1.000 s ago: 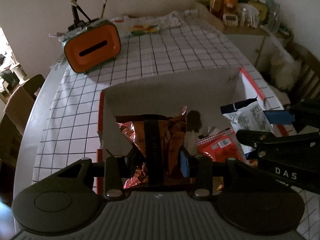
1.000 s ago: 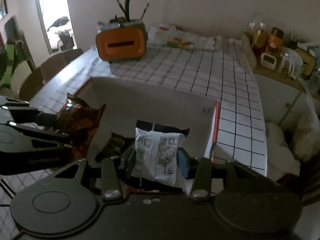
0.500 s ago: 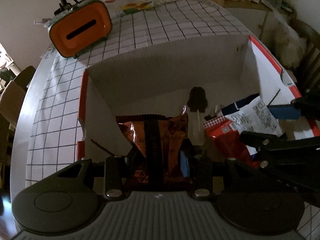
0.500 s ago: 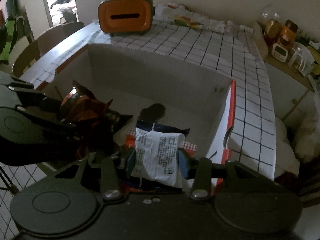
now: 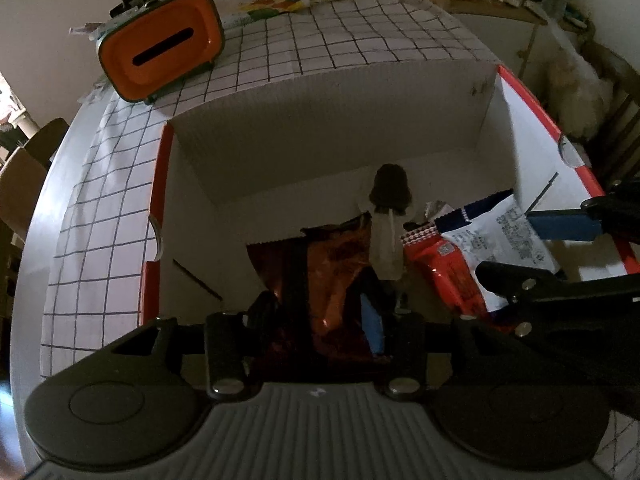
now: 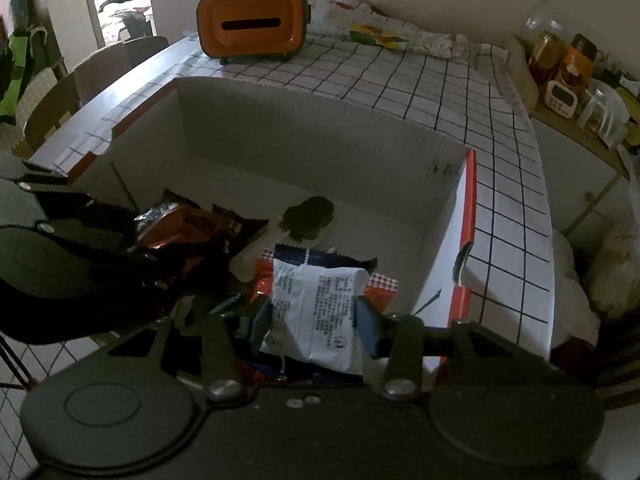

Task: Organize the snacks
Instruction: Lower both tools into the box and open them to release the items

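Left wrist view looks down over the left gripper point(image 5: 316, 312), its jaws clamped on a shiny orange-brown snack bag point(image 5: 332, 276) held inside the white cardboard box point(image 5: 320, 120). Just beyond the bag, a dark chocolate ice-pop point(image 5: 390, 196) lies on the box floor, with a red packet point(image 5: 444, 268) beside it. From the right wrist view, the right gripper point(image 6: 314, 322) pinches a white-and-navy printed packet point(image 6: 320, 308) above that red packet point(image 6: 384, 286), something the other camera catches only side-on. Past the box's far wall, on the checked tablecloth point(image 6: 400, 80), stands an orange tissue holder point(image 6: 252, 28). Only the right wrist view shows the jars point(image 6: 560, 60) off the box's right side clearly.
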A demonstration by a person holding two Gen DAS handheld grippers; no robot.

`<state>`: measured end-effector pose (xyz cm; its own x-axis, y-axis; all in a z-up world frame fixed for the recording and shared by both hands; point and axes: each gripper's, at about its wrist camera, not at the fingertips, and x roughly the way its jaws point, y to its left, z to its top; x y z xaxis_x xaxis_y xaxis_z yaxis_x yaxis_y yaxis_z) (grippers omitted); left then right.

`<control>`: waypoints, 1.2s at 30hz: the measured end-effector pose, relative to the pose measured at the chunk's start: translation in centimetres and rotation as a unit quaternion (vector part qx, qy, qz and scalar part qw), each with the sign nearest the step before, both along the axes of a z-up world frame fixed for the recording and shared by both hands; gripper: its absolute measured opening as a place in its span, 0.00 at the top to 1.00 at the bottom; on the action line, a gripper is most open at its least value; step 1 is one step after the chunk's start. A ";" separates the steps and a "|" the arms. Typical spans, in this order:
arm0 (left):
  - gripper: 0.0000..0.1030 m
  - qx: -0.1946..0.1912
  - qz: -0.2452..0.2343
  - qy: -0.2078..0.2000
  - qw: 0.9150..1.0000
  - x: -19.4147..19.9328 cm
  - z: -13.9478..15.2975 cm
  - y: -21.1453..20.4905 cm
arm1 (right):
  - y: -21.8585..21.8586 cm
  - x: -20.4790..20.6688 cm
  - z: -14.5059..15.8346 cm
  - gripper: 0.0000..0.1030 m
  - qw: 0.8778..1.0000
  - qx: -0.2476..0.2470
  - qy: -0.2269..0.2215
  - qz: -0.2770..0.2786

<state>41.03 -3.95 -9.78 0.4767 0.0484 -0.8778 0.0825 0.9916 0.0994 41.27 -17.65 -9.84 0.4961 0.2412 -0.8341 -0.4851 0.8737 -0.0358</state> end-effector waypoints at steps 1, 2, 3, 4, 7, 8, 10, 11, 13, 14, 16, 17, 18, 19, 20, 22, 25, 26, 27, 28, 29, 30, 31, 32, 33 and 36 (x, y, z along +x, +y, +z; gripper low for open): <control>0.53 -0.003 0.001 -0.002 1.000 -0.1 0.1 0.1 | -0.1 -0.1 0.2 0.56 1.000 0.002 -0.002 -0.001; 0.52 -0.005 0.002 -0.004 1.000 -0.3 0.2 0.1 | -0.1 -0.2 0.3 0.56 1.000 0.004 -0.003 -0.003; 0.51 -0.006 0.003 -0.007 1.000 -0.5 0.4 0.2 | -0.2 -0.3 0.6 0.56 1.000 0.007 -0.004 -0.005; 0.50 -0.008 0.002 -0.010 1.000 -0.7 0.6 0.3 | -0.3 -0.4 0.8 0.56 1.000 0.010 -0.005 -0.007; 0.48 -0.017 0.002 -0.022 1.000 -1.3 1.5 0.7 | -0.5 -0.7 1.6 0.55 1.000 0.019 -0.008 -0.014; 0.45 -0.020 0.002 -0.028 0.999 -1.6 1.9 0.8 | -0.5 -0.9 1.9 0.55 1.000 0.022 -0.010 -0.017; 0.43 -0.022 0.005 -0.040 0.999 -2.1 2.6 1.1 | -0.6 -1.3 2.5 0.54 0.999 0.029 -0.013 -0.020; 0.41 -0.023 0.005 -0.047 0.999 -2.4 3.0 1.2 | -0.6 -1.6 2.9 0.54 0.999 0.032 -0.016 -0.020; 0.41 -0.025 0.006 -0.057 0.998 -3.0 3.7 1.4 | -0.7 -2.1 3.5 0.52 0.999 0.035 -0.022 -0.021; 0.40 -0.026 0.006 -0.061 0.998 -3.3 4.0 1.6 | -0.7 -2.4 3.8 0.49 0.999 0.036 -0.027 -0.022; 0.40 -0.022 0.009 -0.072 0.997 -4.0 4.5 1.8 | -0.7 -3.2 4.5 0.47 0.998 0.041 -0.035 -0.023; 0.40 -0.020 0.010 -0.079 0.997 -4.4 4.8 1.9 | -0.8 -3.5 4.7 0.45 0.998 0.044 -0.037 -0.024; 0.39 -0.021 0.009 -0.083 0.996 -4.7 5.1 2.1 | -0.8 -3.9 5.0 0.43 0.998 0.047 -0.039 -0.025; 0.39 -0.023 0.009 -0.086 0.996 -5.1 5.3 2.2 | -0.8 -4.4 5.3 0.42 0.998 0.049 -0.042 -0.025; 0.39 -0.024 0.009 -0.090 0.996 -5.5 5.6 2.4 | -0.8 -4.8 5.6 0.41 0.997 0.051 -0.044 -0.025; 0.38 -0.026 0.009 -0.096 0.995 -6.4 6.0 2.6 | -0.8 -5.7 6.1 0.41 0.997 0.054 -0.049 -0.024; 0.37 -0.029 0.009 -0.105 0.994 -7.7 6.7 2.9 | -0.9 -7.0 6.8 0.39 0.996 0.062 -0.053 -0.025; 0.34 -0.030 0.009 -0.108 0.994 -8.2 6.9 3.1 | -0.8 -7.5 7.0 0.34 0.996 0.064 -0.054 -0.026; 0.33 -0.030 0.011 -0.111 0.993 -8.8 7.1 3.2 | -0.8 -7.9 7.2 0.29 0.996 0.066 -0.058 -0.026; 0.31 -0.030 0.012 -0.116 0.993 -9.3 7.4 3.3 | -0.9 -8.5 7.4 0.27 0.995 0.069 -0.061 -0.026; 0.31 -0.031 0.011 -0.118 0.992 -9.8 7.6 3.4 | -0.9 -9.0 7.6 0.25 0.995 0.071 -0.064 -0.027; 0.31 -0.033 0.010 -0.120 0.992 -10.2 7.8 3.4 | -0.9 -9.3 7.8 0.24 0.995 0.074 -0.064 -0.028; 0.31 -0.034 0.009 -0.121 0.992 -10.6 8.0 3.5 | -1.0 -9.8 8.0 0.24 0.994 0.077 -0.065 -0.029; 0.29 -0.034 0.008 -0.124 0.992 -11.1 8.1 3.5 | -1.0 -10.2 8.2 0.23 0.994 0.079 -0.066 -0.029; 0.27 -0.034 0.008 -0.126 0.991 -11.7 8.3 3.6 | -1.1 -10.7 8.4 0.22 0.994 0.082 -0.067 -0.029; 0.22 -0.040 0.004 -0.135 0.990 -13.2 8.8 3.6 | -1.2 -12.1 8.8 0.17 0.993 0.088 -0.070 -0.027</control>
<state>27.81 -0.35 -0.96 0.6938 -0.0109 -0.7201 0.0553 0.9977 0.0381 29.15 -18.87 -1.02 0.6203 0.3468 -0.7036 -0.4389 0.8968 0.0551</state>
